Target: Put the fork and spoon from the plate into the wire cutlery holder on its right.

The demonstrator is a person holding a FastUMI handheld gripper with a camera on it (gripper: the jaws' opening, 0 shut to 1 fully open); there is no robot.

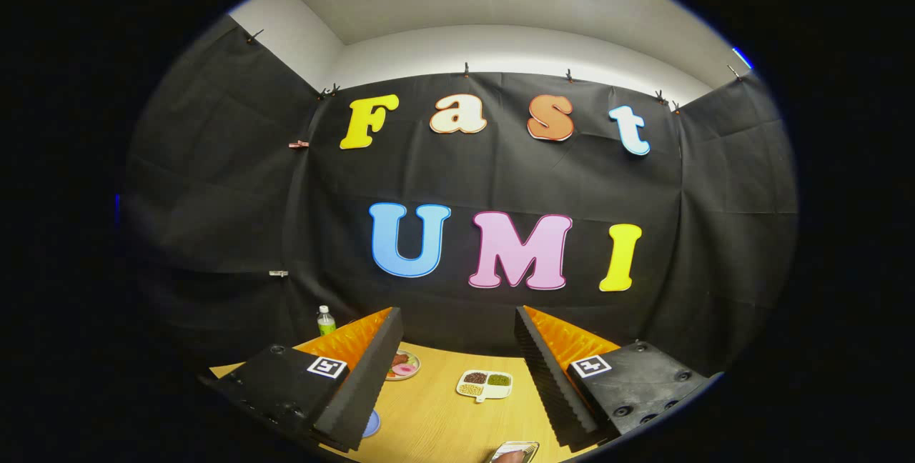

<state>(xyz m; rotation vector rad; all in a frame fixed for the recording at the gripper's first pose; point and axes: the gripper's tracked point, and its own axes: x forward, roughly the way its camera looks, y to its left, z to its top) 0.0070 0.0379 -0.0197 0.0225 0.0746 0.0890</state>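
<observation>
Our gripper (457,377) hovers with its 2 fingers wide apart and empty above the table (436,413); aimed this high, we risk groping blind for the cutlery.

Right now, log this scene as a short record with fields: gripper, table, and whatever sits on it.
gripper: open, fingers wide apart, nothing between them, held above the table
table: wooden top
divided dish: white, on the table between the fingers, beyond them
plate: small, with food, beside the left finger
bottle: green, white cap, beyond the left finger
blue disc: edge seen under the left finger
fork, spoon, holder: cannot tell from this view
</observation>
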